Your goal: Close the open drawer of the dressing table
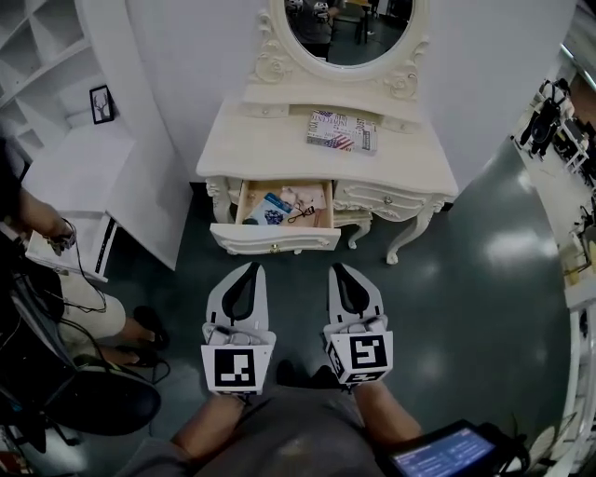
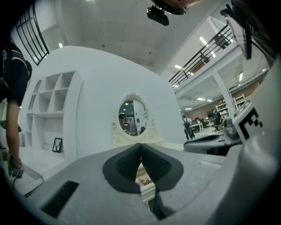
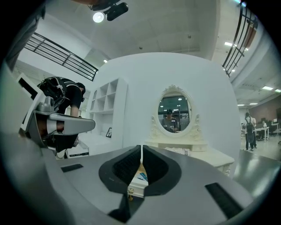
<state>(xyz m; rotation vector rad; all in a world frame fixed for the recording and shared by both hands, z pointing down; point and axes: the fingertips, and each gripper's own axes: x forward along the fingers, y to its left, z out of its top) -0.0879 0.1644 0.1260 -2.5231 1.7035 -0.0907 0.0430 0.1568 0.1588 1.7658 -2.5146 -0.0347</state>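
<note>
The cream dressing table (image 1: 270, 149) stands against the white wall under an oval mirror (image 1: 352, 28). Its left drawer (image 1: 276, 240) is pulled out, with small items lying inside. Both grippers hover side by side in front of the drawer, short of it and not touching it. My left gripper (image 1: 250, 267) has its jaws together with nothing between them, and so does my right gripper (image 1: 336, 268). In the left gripper view the left gripper (image 2: 140, 145) points at the mirror (image 2: 132, 117). In the right gripper view the drawer (image 3: 136, 186) shows through the right gripper (image 3: 141, 148).
A flag-patterned book (image 1: 342, 130) lies on the tabletop. White shelving (image 1: 56, 74) fills the left wall, and a person (image 1: 56, 307) bends there beside a white box (image 1: 70, 250). A tablet (image 1: 443, 453) sits at lower right. A white counter (image 1: 568, 196) runs along the right.
</note>
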